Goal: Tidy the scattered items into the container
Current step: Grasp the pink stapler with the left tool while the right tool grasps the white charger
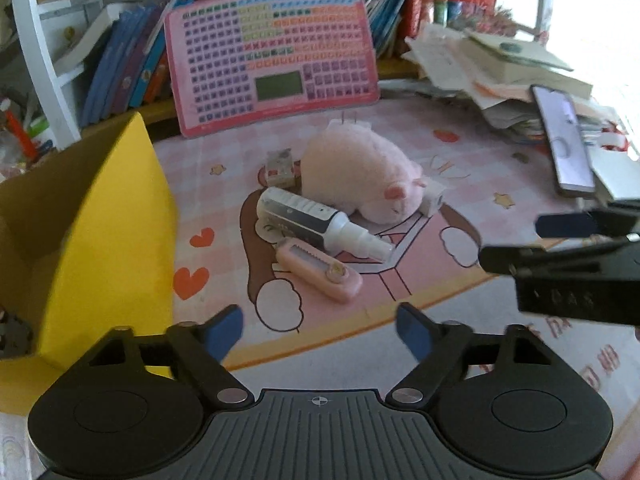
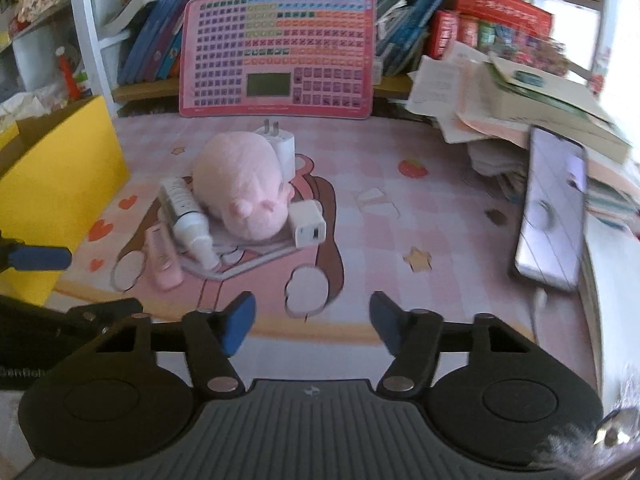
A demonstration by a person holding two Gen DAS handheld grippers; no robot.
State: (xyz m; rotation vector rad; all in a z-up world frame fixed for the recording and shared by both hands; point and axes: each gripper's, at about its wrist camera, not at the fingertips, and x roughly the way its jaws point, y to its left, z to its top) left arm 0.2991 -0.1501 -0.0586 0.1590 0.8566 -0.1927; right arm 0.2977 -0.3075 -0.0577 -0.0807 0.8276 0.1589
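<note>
Closest in, the left gripper (image 1: 319,334) is hovering over the desk mat (image 1: 440,184) with its blue fingers spread wide, gripping nothing. The right gripper (image 2: 313,330) is doing the same on its side, fingers parted and empty, above the mat's front edge.

Just beyond, the scattered items are sitting bunched together mid-mat. Nearest is the pink case (image 1: 320,270), lying flat, with the spray bottle (image 1: 320,224) lying on its side just behind it, nozzle pointing right. The pink plush toy (image 1: 364,176) is slumping right behind the bottle, touching it. A small white cube charger (image 2: 307,227) is resting against the plush's right side, a white plug adapter (image 2: 282,146) is poking up behind it, and a small box (image 1: 281,166) is sitting at its left.

Off to the left, the yellow container (image 1: 104,216) is standing open.

At the far edge, a pink keyboard board (image 2: 278,50) is leaning against the bookshelf.
</note>
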